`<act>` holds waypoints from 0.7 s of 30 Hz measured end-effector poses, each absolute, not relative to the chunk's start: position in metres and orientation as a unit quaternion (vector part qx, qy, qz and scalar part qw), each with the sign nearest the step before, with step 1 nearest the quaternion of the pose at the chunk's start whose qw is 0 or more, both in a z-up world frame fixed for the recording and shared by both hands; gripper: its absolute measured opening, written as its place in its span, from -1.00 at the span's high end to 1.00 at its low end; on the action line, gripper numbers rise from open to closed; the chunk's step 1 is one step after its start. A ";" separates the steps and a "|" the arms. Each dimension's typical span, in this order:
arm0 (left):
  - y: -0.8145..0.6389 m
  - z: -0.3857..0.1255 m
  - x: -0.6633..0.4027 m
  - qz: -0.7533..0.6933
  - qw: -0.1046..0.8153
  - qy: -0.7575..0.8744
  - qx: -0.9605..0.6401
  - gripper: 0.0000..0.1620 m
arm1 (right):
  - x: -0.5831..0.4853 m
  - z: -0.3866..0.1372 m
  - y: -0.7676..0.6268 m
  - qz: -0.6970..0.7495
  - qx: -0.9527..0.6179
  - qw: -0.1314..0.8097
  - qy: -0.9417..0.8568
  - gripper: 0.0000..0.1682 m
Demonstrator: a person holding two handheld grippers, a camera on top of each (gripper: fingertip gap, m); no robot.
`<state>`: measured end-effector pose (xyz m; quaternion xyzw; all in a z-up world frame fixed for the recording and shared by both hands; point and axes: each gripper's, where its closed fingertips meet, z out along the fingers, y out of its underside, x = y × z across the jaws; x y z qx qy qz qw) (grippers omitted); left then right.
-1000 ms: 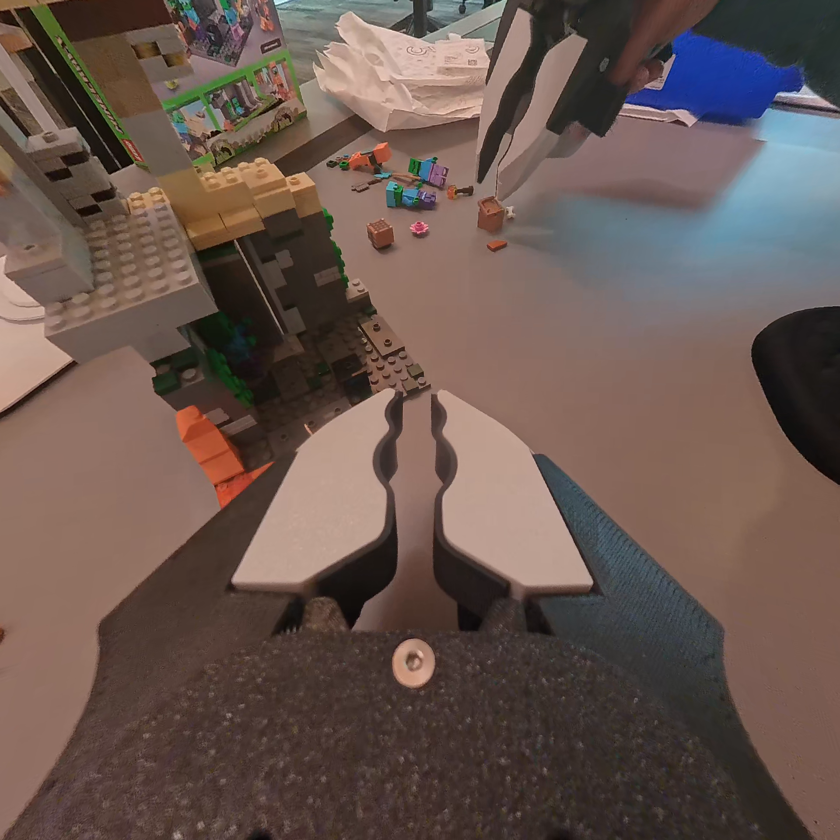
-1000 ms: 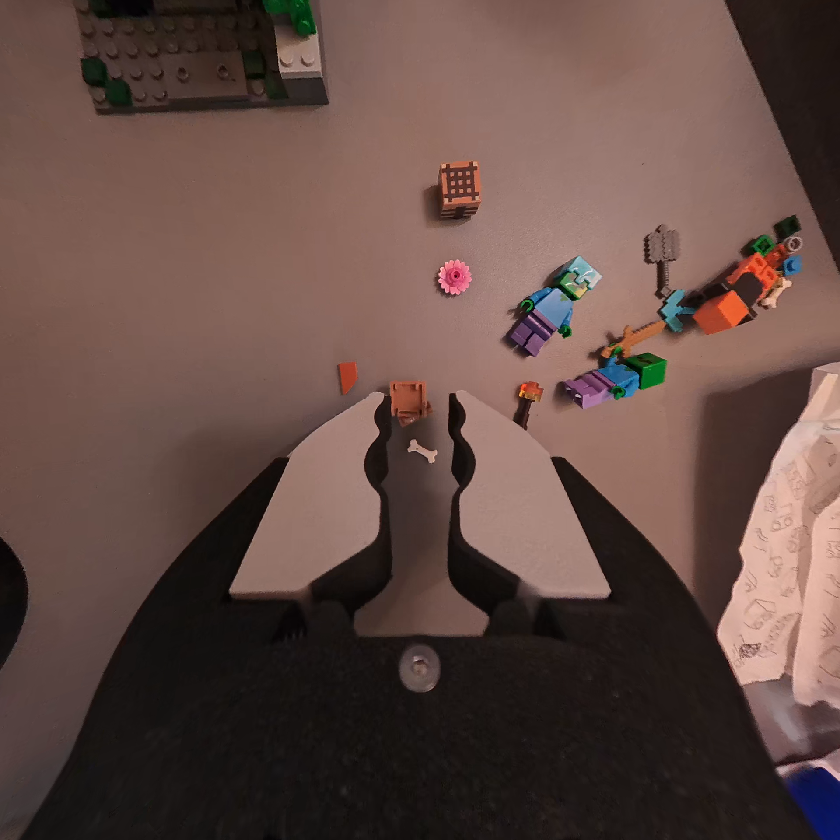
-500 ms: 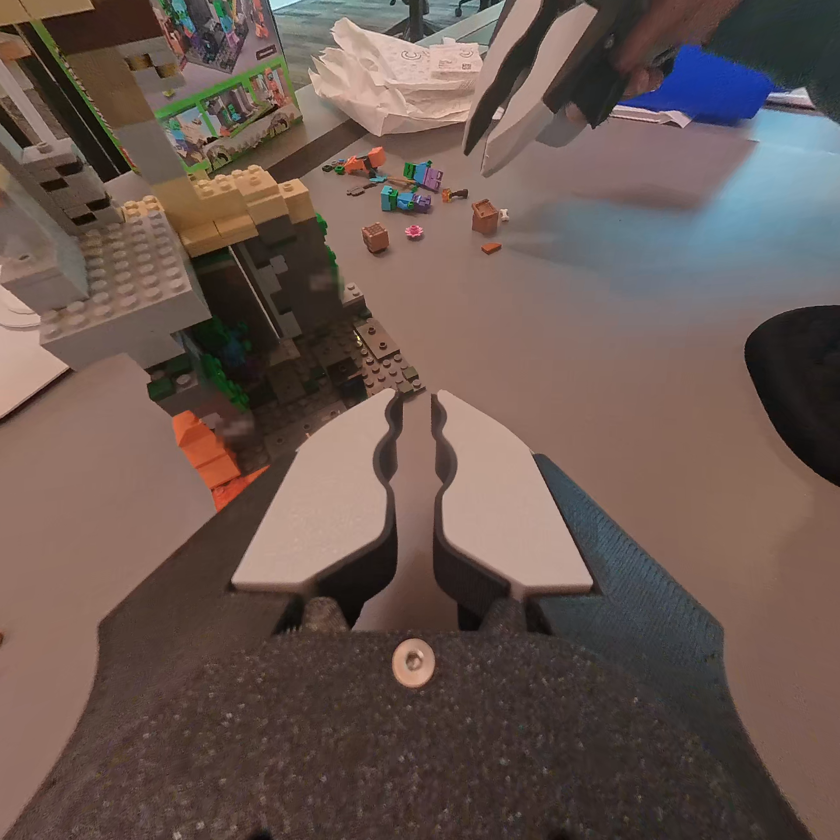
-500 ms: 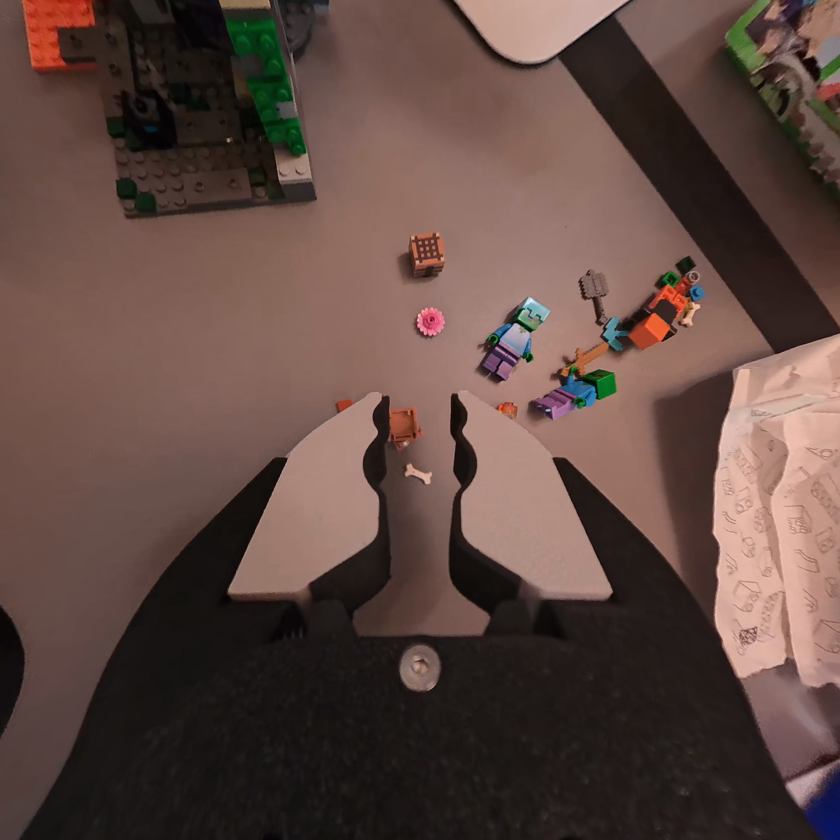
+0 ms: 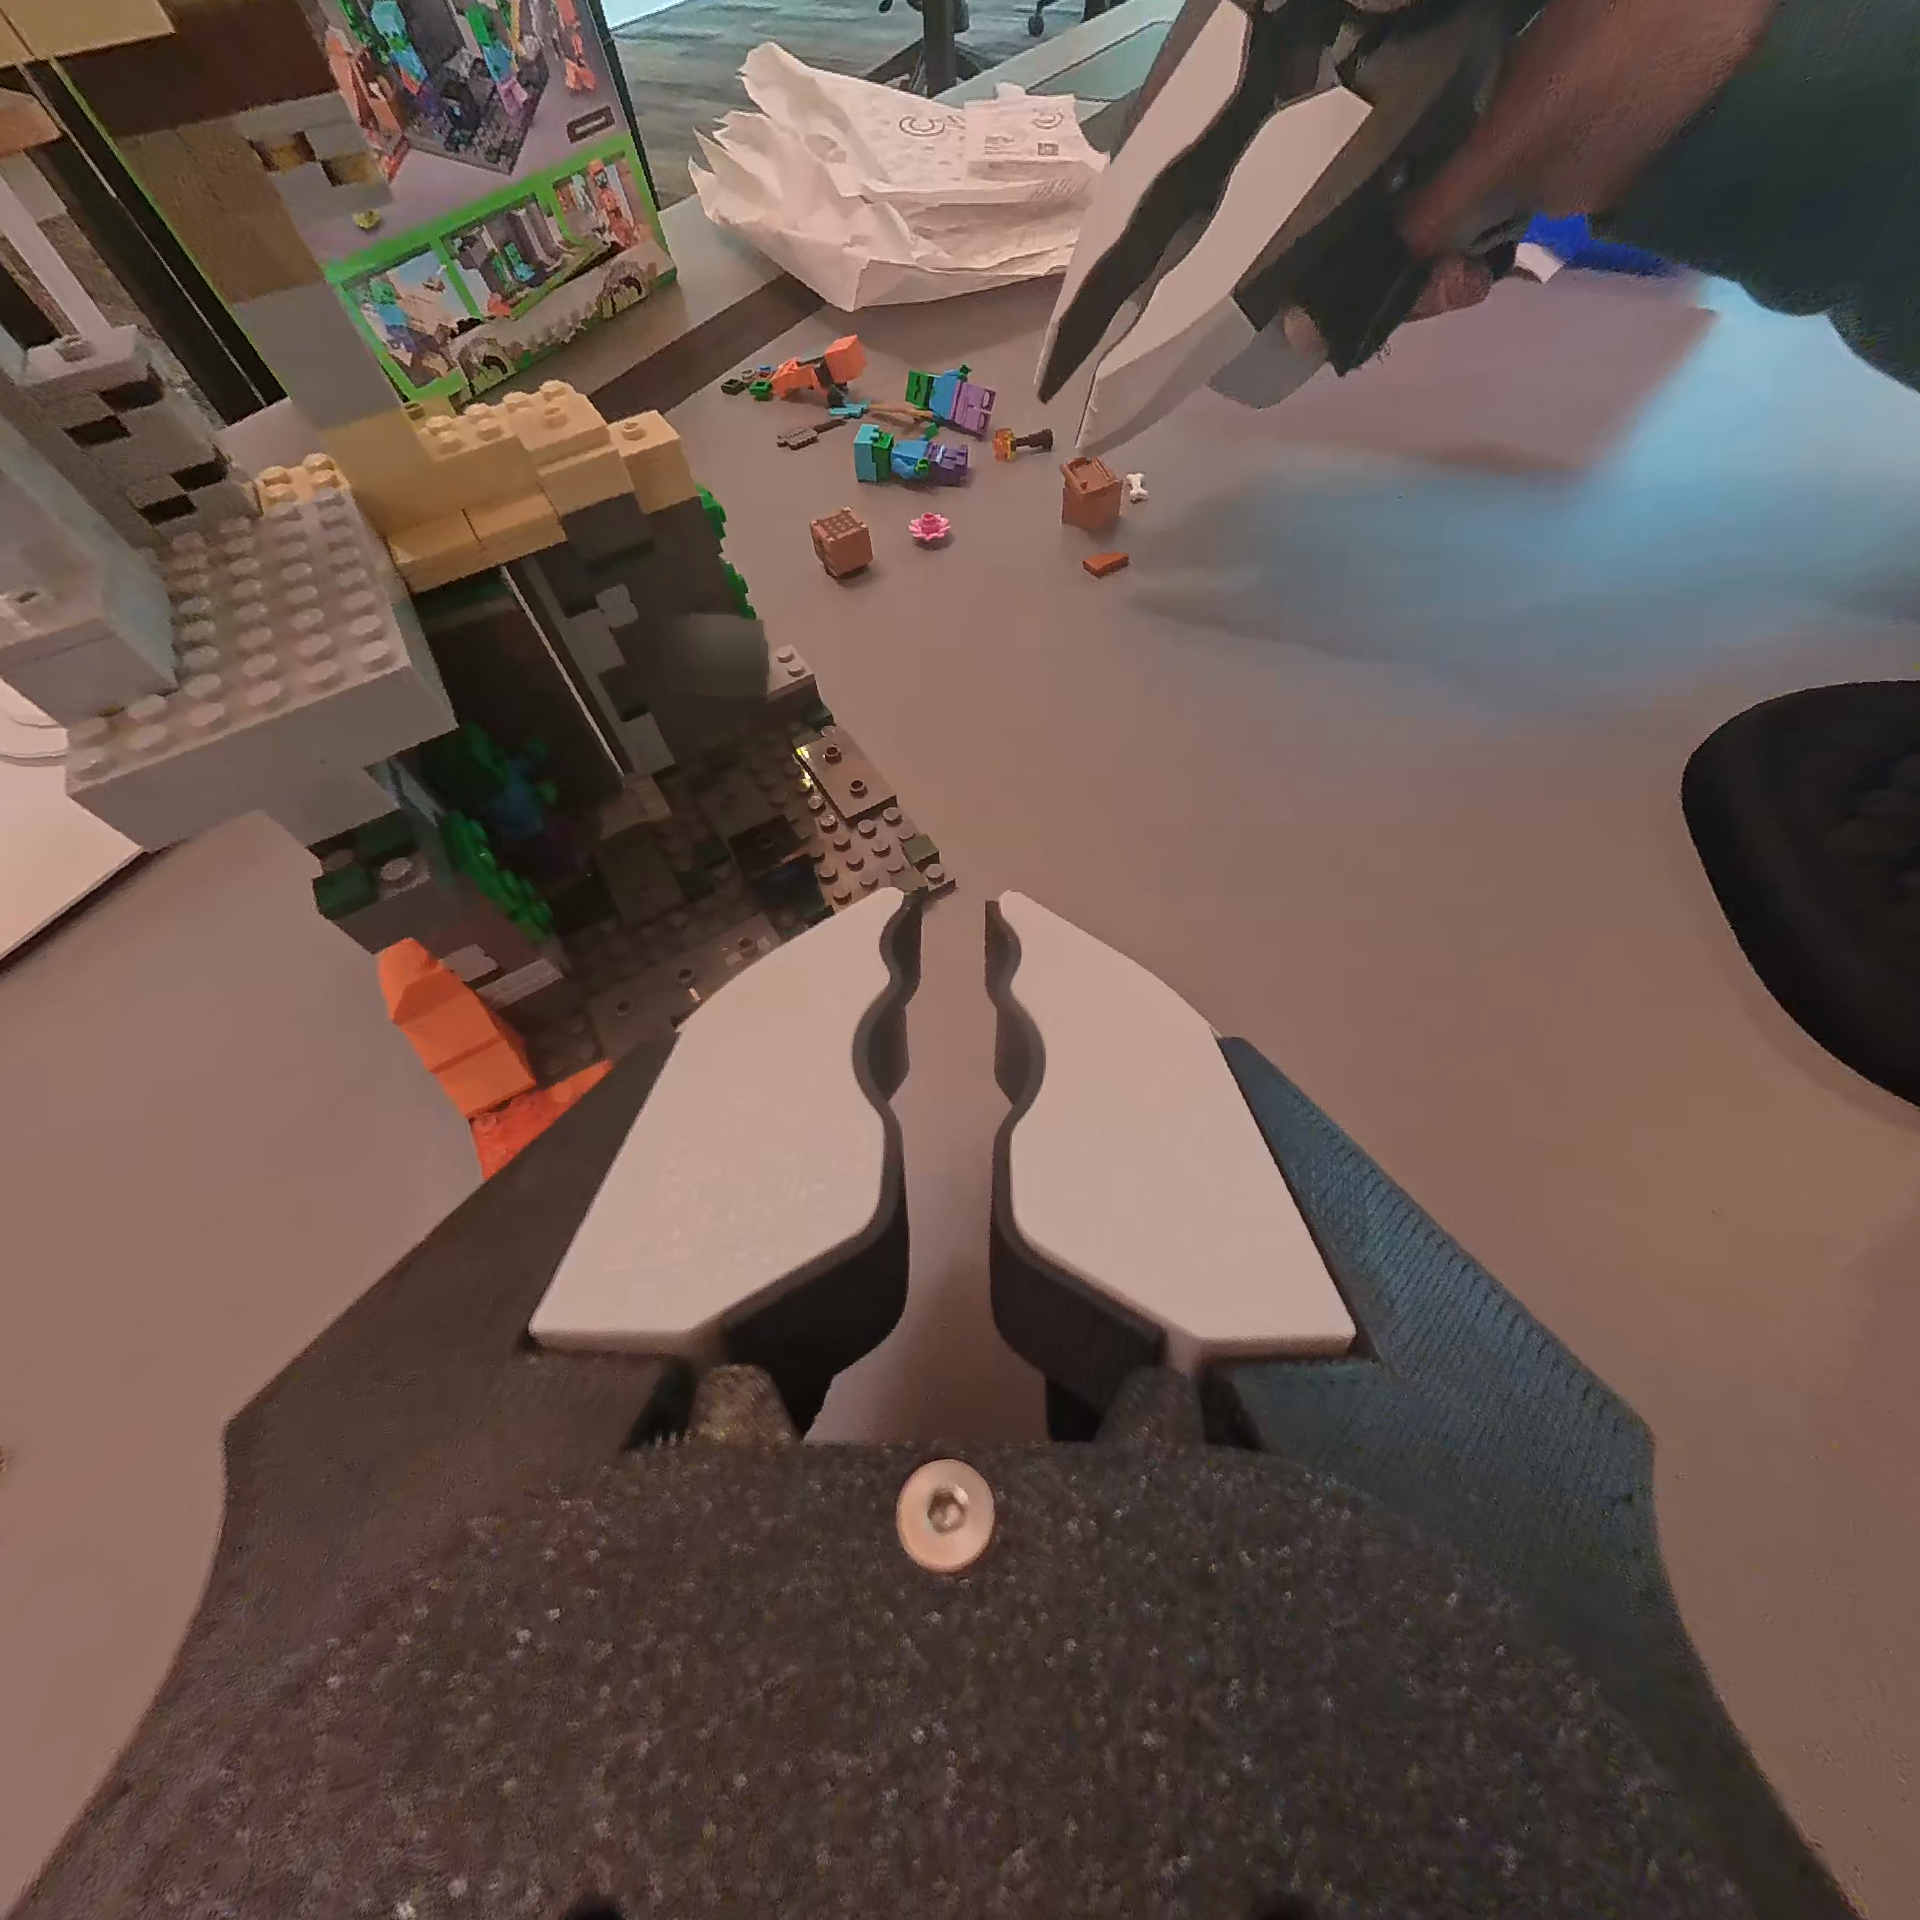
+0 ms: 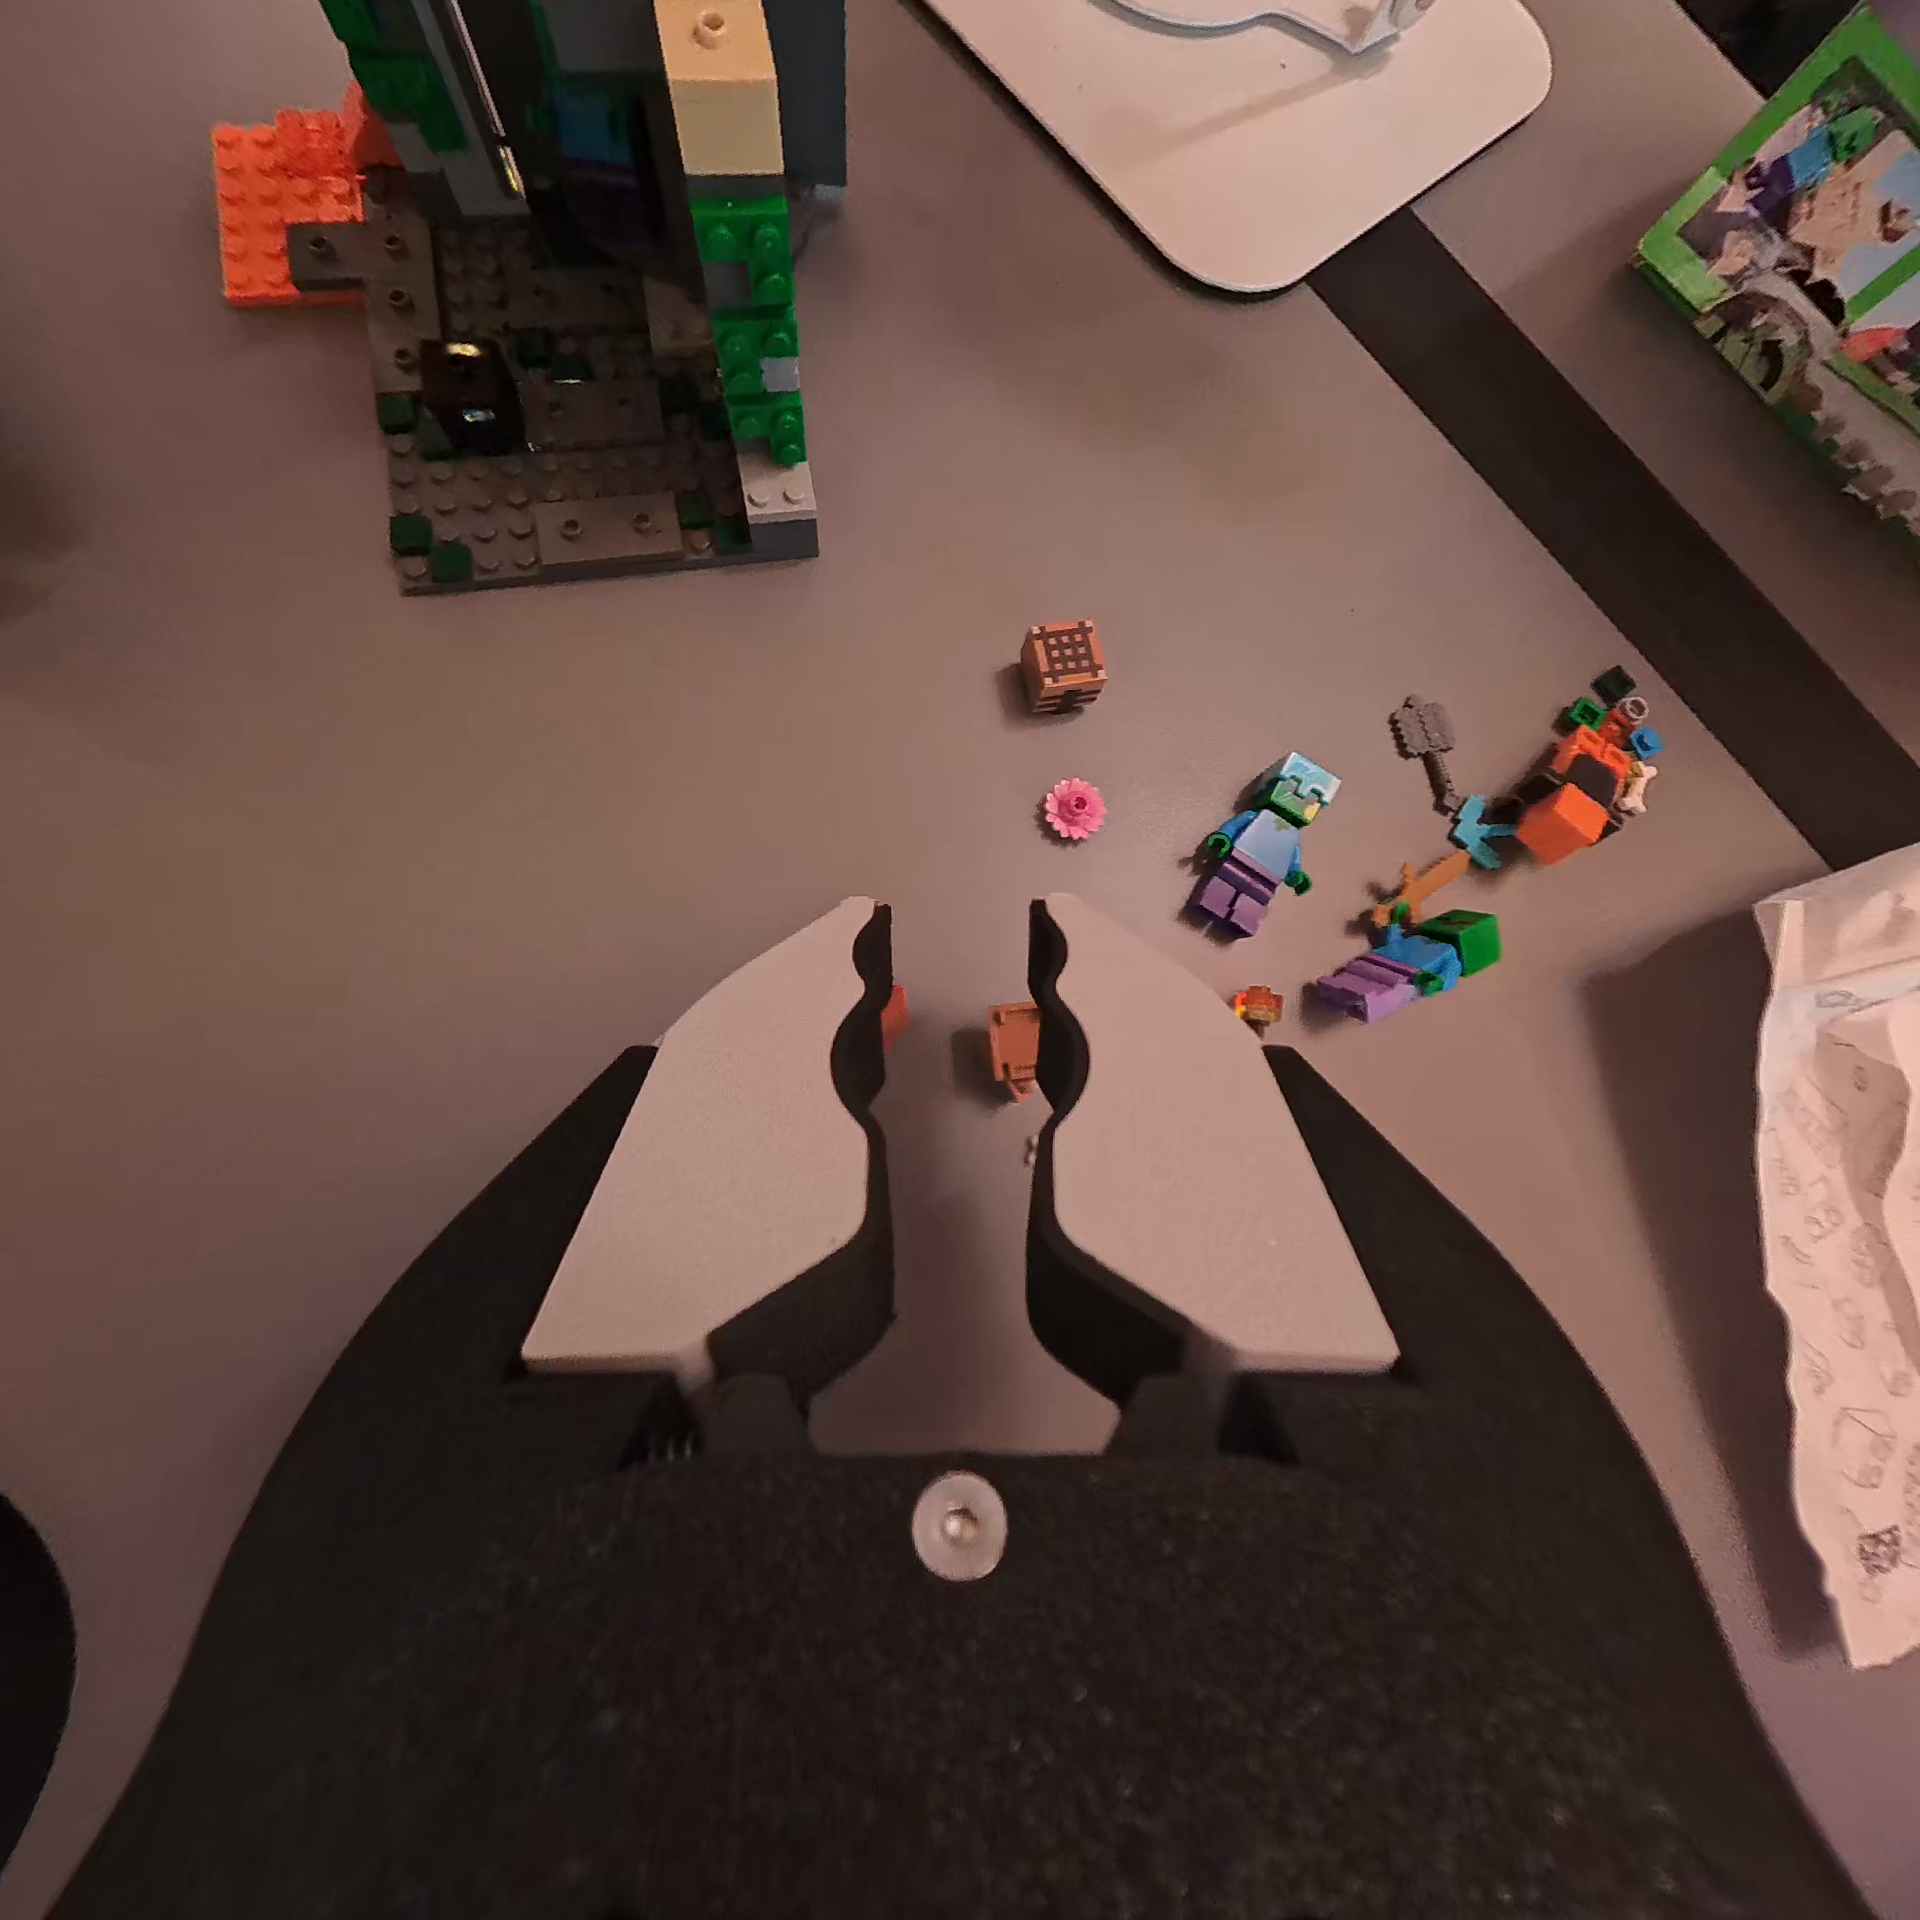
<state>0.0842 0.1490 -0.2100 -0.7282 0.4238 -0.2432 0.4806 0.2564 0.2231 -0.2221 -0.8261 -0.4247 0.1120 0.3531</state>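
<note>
The left wrist camera sits low over the grey table (image 5: 1351,831), looking level across it past the brick model (image 5: 499,644). The right wrist camera hangs higher, aimed steeply down, perhaps straight down. Both catch the model (image 6: 582,343) and the scattered small toy pieces (image 5: 914,447) (image 6: 1382,852).

It looked like an office: a grey desk (image 5: 1351,831), wheeled chairs (image 5: 935,31) on carpet behind, a toy-brick box (image 5: 499,177).
</note>
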 end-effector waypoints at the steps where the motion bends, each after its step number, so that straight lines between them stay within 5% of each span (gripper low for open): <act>1: 0.149 -0.210 0.084 -0.243 0.480 0.424 -0.728 0.86 | 0.256 -0.223 0.222 0.113 -0.826 0.355 -0.424 0.71; 21: 0.146 -0.213 0.084 -0.241 0.477 0.430 -0.728 0.86 | 0.242 -0.218 0.225 0.144 -0.809 0.429 -0.375 0.72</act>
